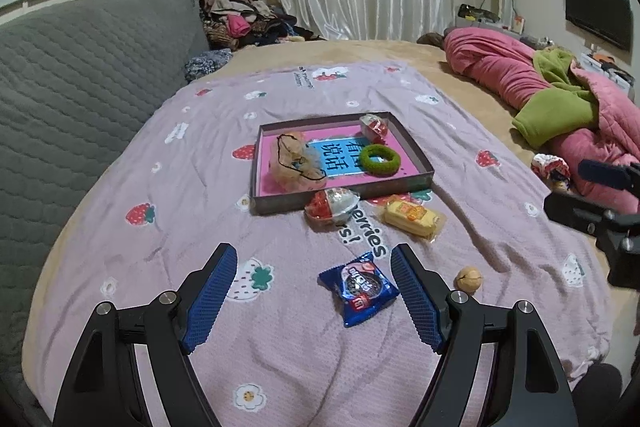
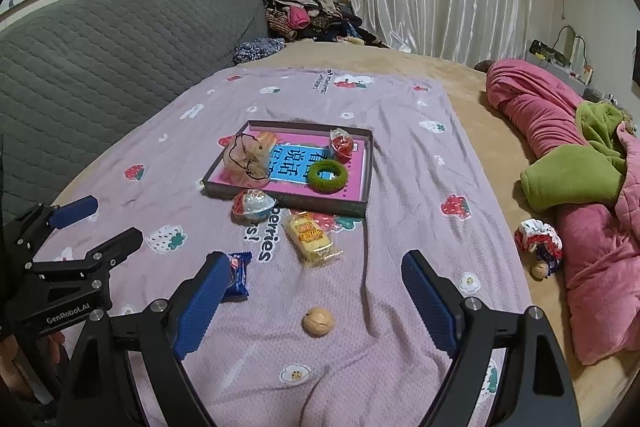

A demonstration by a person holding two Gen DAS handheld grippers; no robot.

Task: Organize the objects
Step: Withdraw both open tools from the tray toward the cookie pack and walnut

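Walnut (image 2: 317,321) lies unobstructed between right gripper (image 2: 316,297) wide jaws; its blue finger (image 2: 204,301) hides part of cookie packet (image 2: 239,275); left gripper (image 1: 313,289) wide, empty.

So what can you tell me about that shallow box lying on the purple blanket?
The box is a shallow rectangular tray with low dark walls and a pink floor bearing a blue printed panel. It lies flat on the purple blanket. Inside are a green ring, a mesh pouch and a red-and-white packet. Another packet lies against its near wall.
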